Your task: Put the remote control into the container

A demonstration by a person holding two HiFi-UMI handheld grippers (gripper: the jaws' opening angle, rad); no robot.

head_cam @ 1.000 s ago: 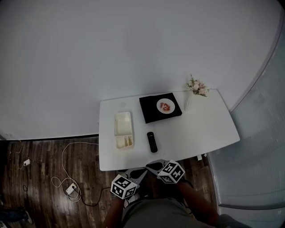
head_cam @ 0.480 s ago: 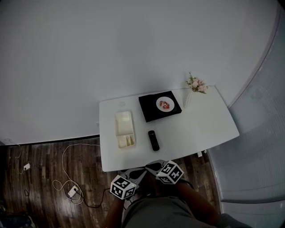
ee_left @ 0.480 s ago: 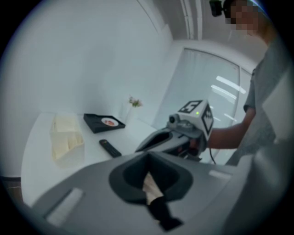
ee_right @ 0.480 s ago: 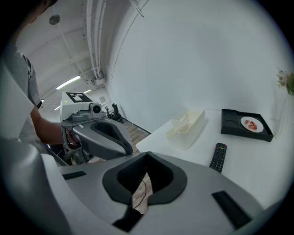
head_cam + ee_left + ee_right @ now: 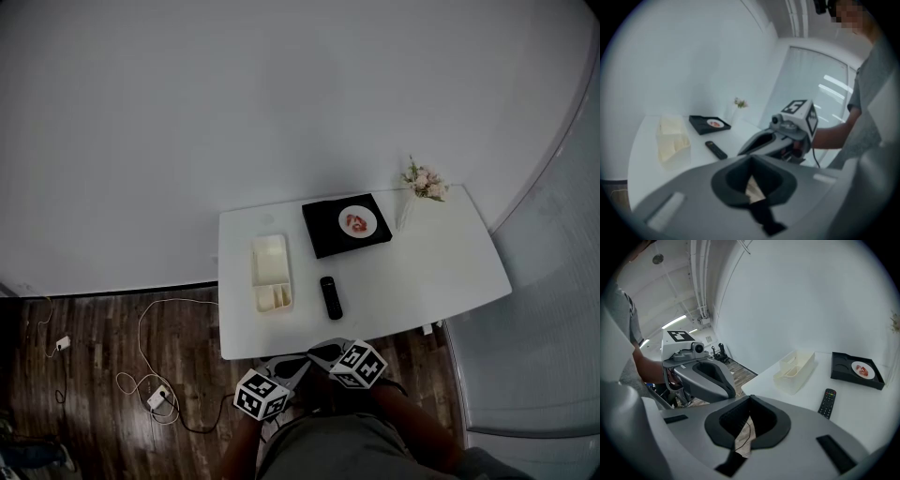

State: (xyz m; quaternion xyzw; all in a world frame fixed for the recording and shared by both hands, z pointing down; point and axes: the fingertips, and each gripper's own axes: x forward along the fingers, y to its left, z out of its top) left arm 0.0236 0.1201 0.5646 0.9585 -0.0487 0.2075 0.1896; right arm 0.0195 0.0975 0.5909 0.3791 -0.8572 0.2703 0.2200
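The black remote control (image 5: 330,296) lies flat near the front of the white table (image 5: 441,272), just right of the cream divided container (image 5: 272,272). It also shows in the left gripper view as the remote (image 5: 716,150) beside the container (image 5: 672,138), and in the right gripper view as the remote (image 5: 827,403) and the container (image 5: 794,371). Both grippers hang in front of the table's near edge, above the person's lap and well short of the remote. My left gripper (image 5: 292,366) (image 5: 761,218) is shut and empty. My right gripper (image 5: 321,350) (image 5: 736,460) is shut and empty too.
A black tray (image 5: 346,225) with a small white plate sits at the table's back, and a vase of flowers (image 5: 424,183) stands at the back right corner. Cables and a power strip (image 5: 155,398) lie on the wooden floor to the left. A glass wall runs along the right.
In the head view the table and its things have shifted slightly right and down. Both grippers stay where they were, still shut.
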